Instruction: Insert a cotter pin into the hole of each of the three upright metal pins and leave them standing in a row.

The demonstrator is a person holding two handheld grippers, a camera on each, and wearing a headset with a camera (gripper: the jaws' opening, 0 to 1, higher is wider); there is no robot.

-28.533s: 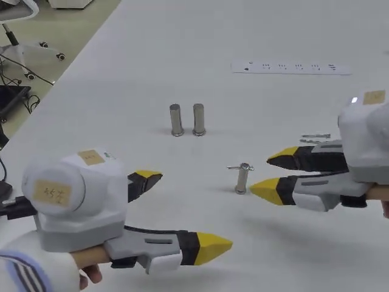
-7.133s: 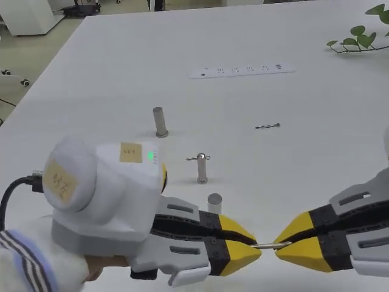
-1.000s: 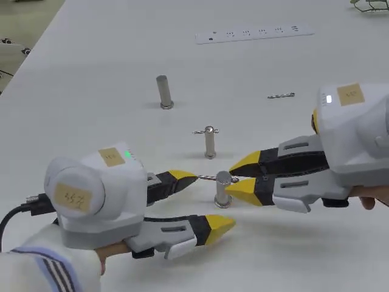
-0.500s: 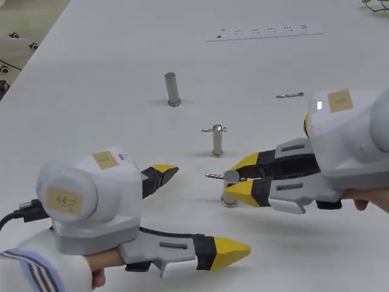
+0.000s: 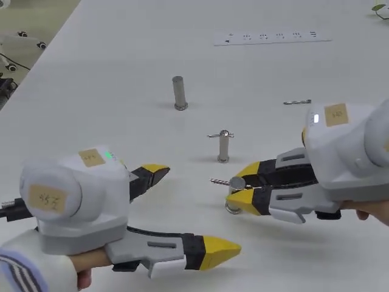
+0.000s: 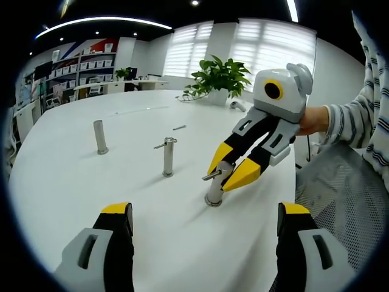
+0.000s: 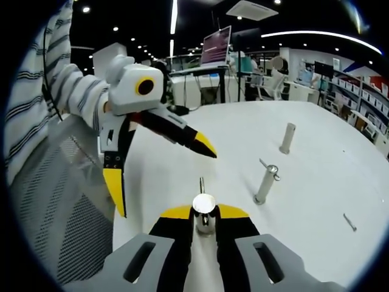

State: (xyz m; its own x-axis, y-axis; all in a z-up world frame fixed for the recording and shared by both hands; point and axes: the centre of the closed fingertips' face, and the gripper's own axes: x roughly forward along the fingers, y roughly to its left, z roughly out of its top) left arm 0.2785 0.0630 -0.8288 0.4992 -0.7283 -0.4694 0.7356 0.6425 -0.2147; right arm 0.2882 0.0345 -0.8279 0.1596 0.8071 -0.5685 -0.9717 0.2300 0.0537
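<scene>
Cotter pin (image 5: 218,181) thru metal pin (image 5: 233,207) held by R tool (image 5: 238,185).

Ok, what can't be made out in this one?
- Head view: near metal pin, hole and shaft covered by the fingers of the right gripper.
- Right gripper view: that pin's base, hidden behind the fingers.
- Head view: loose cotter pin, too small for detail.
- Head view: far metal pin, hole too small.

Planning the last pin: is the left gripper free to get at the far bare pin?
Probably yes: the left gripper is open and empty, with only bare table between it and the far pin.
</scene>
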